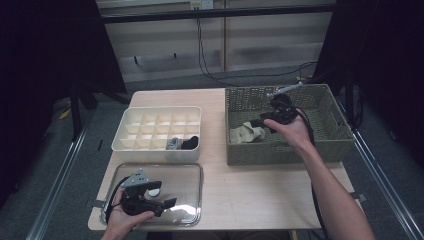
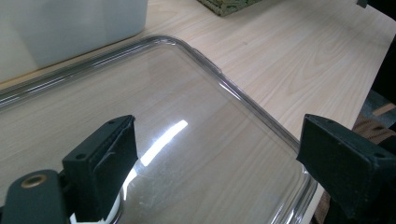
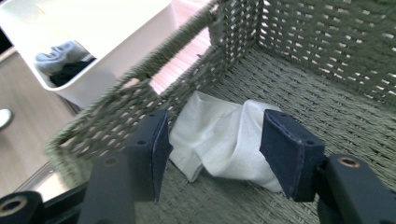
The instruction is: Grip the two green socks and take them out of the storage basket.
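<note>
- The right gripper hangs inside the woven basket, its jaws parted and gripping nothing; the right gripper view shows the white cloth lying beyond and between the two pads, untouched.
- The cloth sits on the basket floor, close against the basket's left wall (the wall that faces the white box), crumpled into a loose roll.
- Its long axis runs across the basket, roughly from that left wall toward the basket's middle; in the right gripper view one end points at the wall's foot and the other toward the right pad.
- That woven wall stands right beside the left pad, so it crowds the near side of the cloth.
- Just left of the basket stands the white divided box; a grey item and a black item fill two compartments in its front row, at the end nearest the basket.
- Well away from the basket, at the table's front left, the left gripper rests over the clear lid, released, its jaws wide apart and holding nothing.
- The wooden table between lid and basket lies bare.
</note>
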Available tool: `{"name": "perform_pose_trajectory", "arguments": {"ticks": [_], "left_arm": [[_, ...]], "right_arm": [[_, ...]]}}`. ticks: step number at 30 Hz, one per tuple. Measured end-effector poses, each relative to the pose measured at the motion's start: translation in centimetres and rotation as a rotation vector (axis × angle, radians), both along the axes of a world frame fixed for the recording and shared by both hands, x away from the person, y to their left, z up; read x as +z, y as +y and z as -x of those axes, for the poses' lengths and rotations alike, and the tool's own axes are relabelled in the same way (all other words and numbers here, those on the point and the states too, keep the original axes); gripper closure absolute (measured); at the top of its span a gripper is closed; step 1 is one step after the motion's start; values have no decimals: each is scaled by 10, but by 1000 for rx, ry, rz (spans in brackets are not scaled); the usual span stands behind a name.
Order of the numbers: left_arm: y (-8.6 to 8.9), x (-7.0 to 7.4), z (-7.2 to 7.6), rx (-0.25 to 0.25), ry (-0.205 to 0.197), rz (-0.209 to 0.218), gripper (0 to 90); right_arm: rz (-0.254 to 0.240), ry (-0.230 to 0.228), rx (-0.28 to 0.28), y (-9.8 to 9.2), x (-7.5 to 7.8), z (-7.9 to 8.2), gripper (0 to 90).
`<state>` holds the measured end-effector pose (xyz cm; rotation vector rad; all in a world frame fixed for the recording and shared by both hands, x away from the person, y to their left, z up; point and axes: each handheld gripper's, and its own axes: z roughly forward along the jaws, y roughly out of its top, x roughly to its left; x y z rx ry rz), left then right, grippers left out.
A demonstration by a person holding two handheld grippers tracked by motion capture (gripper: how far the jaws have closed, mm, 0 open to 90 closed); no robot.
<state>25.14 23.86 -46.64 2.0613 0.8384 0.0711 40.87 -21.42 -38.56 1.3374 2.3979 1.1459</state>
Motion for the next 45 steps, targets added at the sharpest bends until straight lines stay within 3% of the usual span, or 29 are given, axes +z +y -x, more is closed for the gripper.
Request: {"name": "perform_pose_trajectory", "arguments": {"ticks": [11,19,24,28,29,30,32,35,37,40,45], "left_arm": [[2,1,-3,14,-11,8,113],[-2,2,-2,-16,-23,-7,109],[-2,2,-3,-18,-28,-14,105],[-1,1,-5,-9,-25,-10,103],[1,1,-6,-2,-26,-17,103],[1,1,-6,0,-23,-8,102],[1,1,-6,-1,-27,-17,102],[-1,1,-6,0,-27,-24,101],[-2,1,-4,-8,-27,-23,103],[-2,1,-4,-12,-28,-26,107],[-3,0,-5,-21,-33,-32,114]], "right_arm": [[75,97,3,7,-18,-31,448],[128,174,-19,13,-30,-46,485],[179,207,2,23,-39,-54,488],[212,234,5,28,-46,-58,527],[218,268,-12,26,-53,-60,533],[220,287,-22,26,-55,-61,562],[238,276,-38,26,-55,-61,685],[222,275,-44,24,-55,-60,838],[212,281,-58,23,-54,-61,890],[202,280,-62,22,-53,-61,891],[126,239,-59,16,-44,-59,900]]}}
